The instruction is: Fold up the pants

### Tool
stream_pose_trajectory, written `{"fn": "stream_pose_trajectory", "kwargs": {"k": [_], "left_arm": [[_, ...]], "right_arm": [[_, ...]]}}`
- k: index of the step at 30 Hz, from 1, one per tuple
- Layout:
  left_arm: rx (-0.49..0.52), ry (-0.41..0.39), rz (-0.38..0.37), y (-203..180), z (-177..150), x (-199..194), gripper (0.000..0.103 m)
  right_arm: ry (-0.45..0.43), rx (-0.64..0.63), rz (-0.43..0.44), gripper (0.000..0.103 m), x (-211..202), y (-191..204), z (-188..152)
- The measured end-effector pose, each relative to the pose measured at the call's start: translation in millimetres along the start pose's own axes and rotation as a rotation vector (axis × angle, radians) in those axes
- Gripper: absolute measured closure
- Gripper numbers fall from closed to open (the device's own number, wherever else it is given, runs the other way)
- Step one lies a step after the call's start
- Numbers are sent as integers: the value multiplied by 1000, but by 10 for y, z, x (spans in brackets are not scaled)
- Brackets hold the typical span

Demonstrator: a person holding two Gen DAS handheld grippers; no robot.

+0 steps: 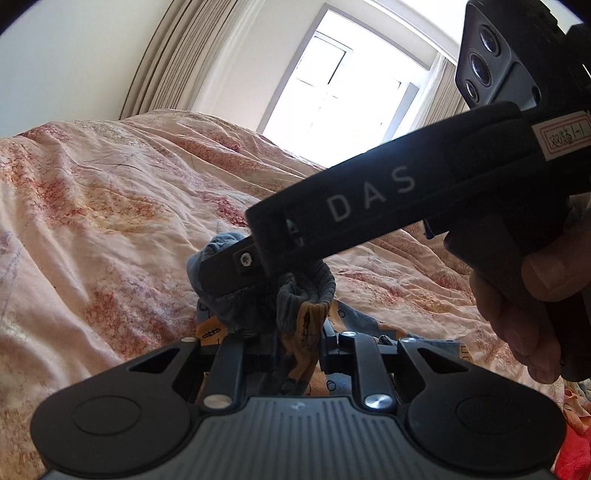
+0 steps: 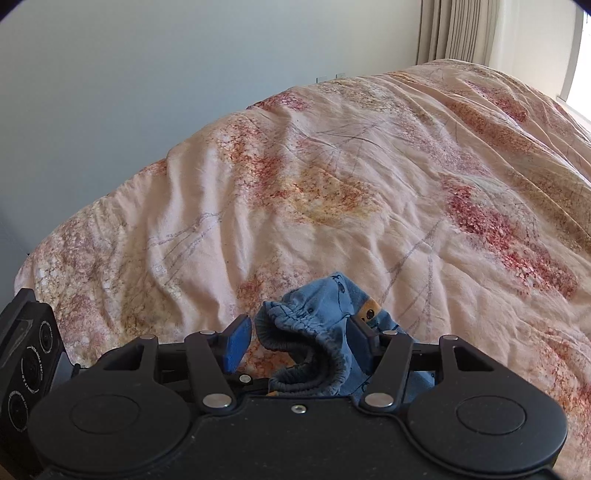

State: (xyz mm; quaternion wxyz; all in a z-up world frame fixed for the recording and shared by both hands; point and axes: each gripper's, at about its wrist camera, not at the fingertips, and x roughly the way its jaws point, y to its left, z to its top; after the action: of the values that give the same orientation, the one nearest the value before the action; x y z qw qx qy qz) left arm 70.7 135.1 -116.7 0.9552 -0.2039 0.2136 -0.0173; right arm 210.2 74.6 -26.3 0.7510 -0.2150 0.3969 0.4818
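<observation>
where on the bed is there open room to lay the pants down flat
Open quilt stretches ahead of the pants, bordered by the wall at the far left and the curtain at the right. It is crowded right at the pants, where both grippers meet.

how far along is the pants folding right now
Early. Nothing looks folded: the blue pants are bunched, lifted off the bedspread. In hand: the left hand-held gripper is shut on the fabric; the elastic waistband sits between the right hand-held gripper's open fingers. Left: spreading flat and every fold.
</observation>
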Motion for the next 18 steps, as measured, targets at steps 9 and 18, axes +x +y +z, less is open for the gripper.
{"fn": "stream_pose_trajectory", "kwargs": {"k": [9,18], "left_arm": [[45,0,15,-149,32,3,81],[152,22,-34,-681,25,196,81]], "right_arm": [[-55,60,-13,69,-2,-157,-49],[-265,686,265,73,-501,-1283,-807]]}}
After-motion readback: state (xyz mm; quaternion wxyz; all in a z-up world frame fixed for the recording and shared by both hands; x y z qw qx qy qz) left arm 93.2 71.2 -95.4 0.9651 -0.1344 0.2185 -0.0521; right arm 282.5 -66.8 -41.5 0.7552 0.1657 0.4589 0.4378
